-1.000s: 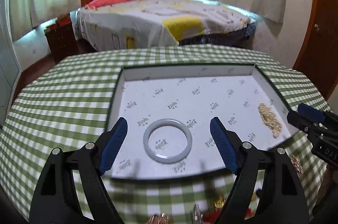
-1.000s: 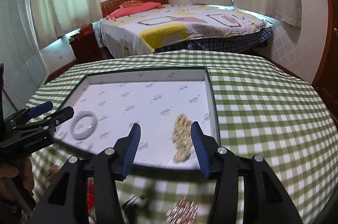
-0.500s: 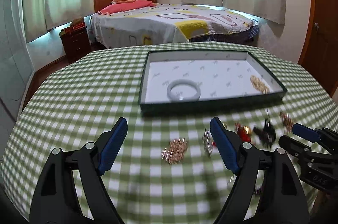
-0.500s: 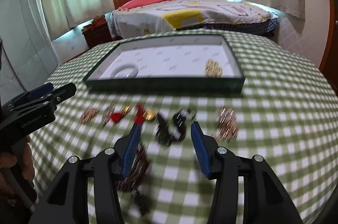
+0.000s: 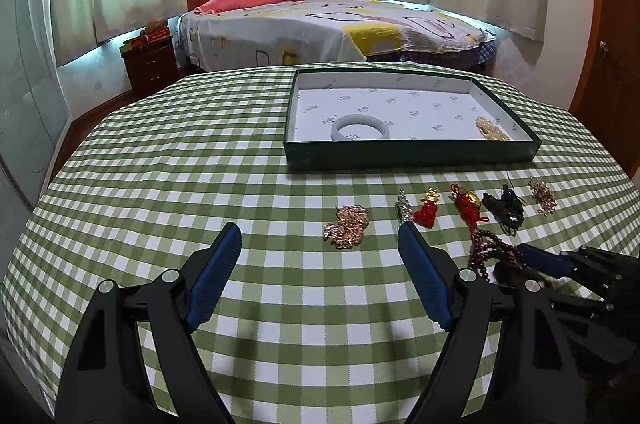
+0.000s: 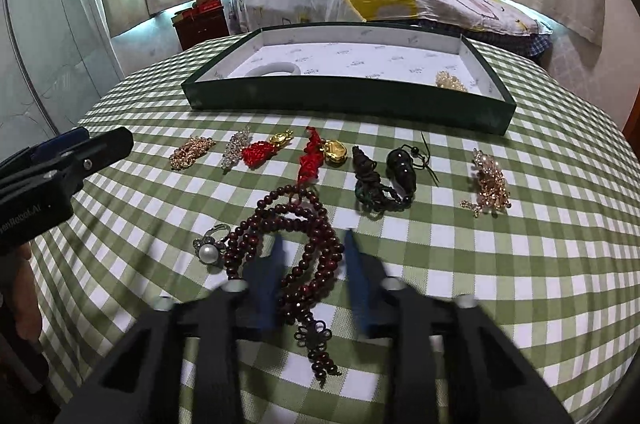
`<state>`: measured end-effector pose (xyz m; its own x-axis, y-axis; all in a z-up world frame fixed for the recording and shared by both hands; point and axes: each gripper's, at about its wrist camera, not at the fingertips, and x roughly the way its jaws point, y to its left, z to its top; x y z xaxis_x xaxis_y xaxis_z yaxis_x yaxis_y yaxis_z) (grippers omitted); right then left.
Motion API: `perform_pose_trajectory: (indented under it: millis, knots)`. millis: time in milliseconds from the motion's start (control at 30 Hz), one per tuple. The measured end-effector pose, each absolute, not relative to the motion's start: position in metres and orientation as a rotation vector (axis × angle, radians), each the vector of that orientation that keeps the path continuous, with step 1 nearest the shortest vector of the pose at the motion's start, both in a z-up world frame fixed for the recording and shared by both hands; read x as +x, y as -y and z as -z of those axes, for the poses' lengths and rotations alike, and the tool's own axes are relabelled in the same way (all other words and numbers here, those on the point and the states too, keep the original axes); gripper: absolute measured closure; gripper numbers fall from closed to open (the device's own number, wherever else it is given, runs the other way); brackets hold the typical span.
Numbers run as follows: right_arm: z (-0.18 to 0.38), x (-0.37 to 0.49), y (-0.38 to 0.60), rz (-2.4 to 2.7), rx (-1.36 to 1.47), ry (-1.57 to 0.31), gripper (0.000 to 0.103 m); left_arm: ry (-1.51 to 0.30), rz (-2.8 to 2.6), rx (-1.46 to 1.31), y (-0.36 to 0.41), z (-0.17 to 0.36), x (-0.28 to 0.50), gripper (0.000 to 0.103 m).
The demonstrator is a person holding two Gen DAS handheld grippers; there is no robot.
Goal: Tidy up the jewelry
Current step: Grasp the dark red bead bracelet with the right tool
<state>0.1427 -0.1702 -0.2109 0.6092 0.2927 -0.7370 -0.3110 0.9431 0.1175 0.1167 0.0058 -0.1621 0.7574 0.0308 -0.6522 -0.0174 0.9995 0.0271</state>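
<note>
A dark green tray (image 5: pixel 412 149) (image 6: pixel 348 96) with white lining holds a pale jade bangle (image 5: pixel 360 127) (image 6: pixel 276 68) and a gold chain (image 5: pixel 491 129) (image 6: pixel 450 80). Loose jewelry lies in a row before it: a rose-gold chain (image 5: pixel 347 221) (image 6: pixel 191 151), red tassel charms (image 6: pixel 264 149), dark cord pieces (image 6: pixel 380 180). A dark red bead strand (image 6: pixel 296 244) (image 5: pixel 490 252) lies between my right gripper's open fingers; that gripper (image 6: pixel 312 244) is low over it. My left gripper (image 5: pixel 320 244) is open and empty above the cloth, near the rose-gold chain.
The round table has a green checked cloth (image 5: pixel 200 164). A pearl ring (image 6: pixel 209 251) lies left of the beads, a gold cluster (image 6: pixel 490 182) at the right. A bed (image 5: pixel 320 24) and nightstand (image 5: pixel 150 64) stand behind the table.
Both grippers have pulled back from the tray toward the near side of the table. The right gripper has dropped low over the bead strand and its fingers blur with motion.
</note>
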Motion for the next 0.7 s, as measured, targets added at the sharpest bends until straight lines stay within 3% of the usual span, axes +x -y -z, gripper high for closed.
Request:
perform_pose_trajectory:
  millis: [200,700]
  knots:
    - [0.210,0.140,0.173,-0.357,-0.033,-0.841,0.095,-0.734,-0.009,0.023,0.002,0.168,0.117,0.024]
    - [0.196,0.128,0.222,-0.282,0.007,-0.789,0.095,-0.772,0.078,0.062,0.047,0.178,0.110,0.025]
